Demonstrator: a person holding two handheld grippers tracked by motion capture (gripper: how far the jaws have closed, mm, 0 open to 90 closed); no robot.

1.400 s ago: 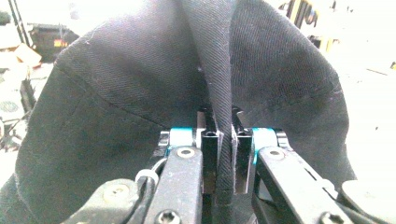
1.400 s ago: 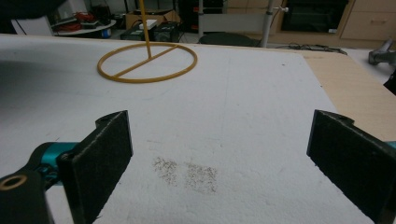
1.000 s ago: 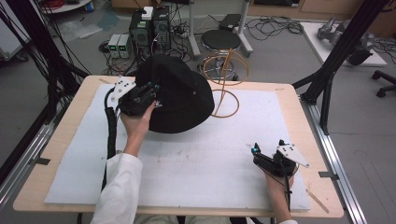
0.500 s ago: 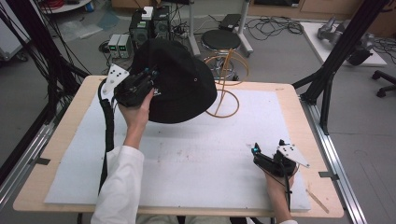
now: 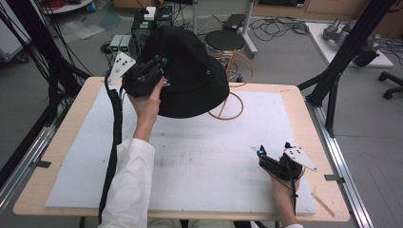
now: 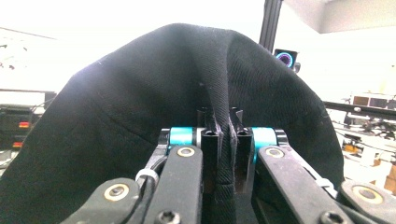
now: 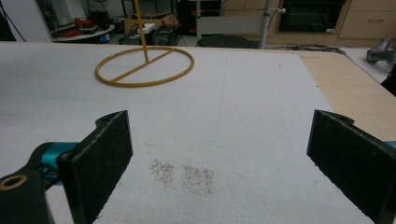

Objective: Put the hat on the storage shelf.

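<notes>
One black bucket hat [image 5: 192,71], held aloft over the far left part of the table [image 5: 66,142], above and just left of the yellow wire stand [image 5: 228,102]. Carried by the left hand-held gripper [image 5: 151,71], clenched on a single pinched fold of brim cloth [image 6: 223,135]; remainder of fabric draped loose to either side of the jaws. Right hand-held gripper [image 5: 275,154]: released, jaws wide, resting low on the white mat [image 5: 199,161] at the near right, well apart from hat and stand.

Risks, judged:
- Slip: only a narrow fold in the grip; weight of hanging cloth likely to drag it free on a quick swing.
- Blind approach: top of stand hidden behind the hat in the high view; crown easily lowered off-centre, hat then sliding off to one side.
- Tip-over: light stand on a thin ring base [image 7: 144,65]; snagged brim or sideways push enough to topple or shift it.
- No steadying: right hand-held gripper too distant to brace the stand.
</notes>
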